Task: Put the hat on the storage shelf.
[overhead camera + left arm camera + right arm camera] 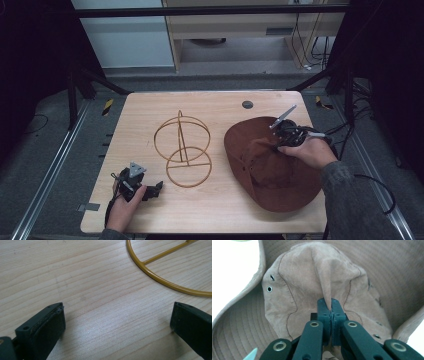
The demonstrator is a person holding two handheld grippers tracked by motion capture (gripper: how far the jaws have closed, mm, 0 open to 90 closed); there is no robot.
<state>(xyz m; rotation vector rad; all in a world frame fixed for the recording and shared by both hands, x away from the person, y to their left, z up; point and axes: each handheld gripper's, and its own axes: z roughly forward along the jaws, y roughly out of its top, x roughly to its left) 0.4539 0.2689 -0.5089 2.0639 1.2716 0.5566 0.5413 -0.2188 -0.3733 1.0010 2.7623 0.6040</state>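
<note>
Wooden table point(210, 210): left hand-held gripper point(117, 322) agape beside wire stand point(160, 280), right hand-held gripper point(331, 305) clamped on brown hat's point(312, 277) pinched crown.

Light wooden surface point(210, 210) with rounded corners, seen from above. Near the middle, a gold wire stand point(183, 148) made of joined rings, its flat ring toward the near edge. Toward the right edge, a brown wide-brimmed hat point(270, 172), brim reaching close to the near right corner. On the hat's crown, right tongs point(276, 145) held by a hand; jaw state unclear from here. Near the near left corner, left tongs point(159, 187) in the other hand, jaws apart, pointing toward the stand and just short of it. Small dark round disc point(247, 104) by the far edge.
</note>
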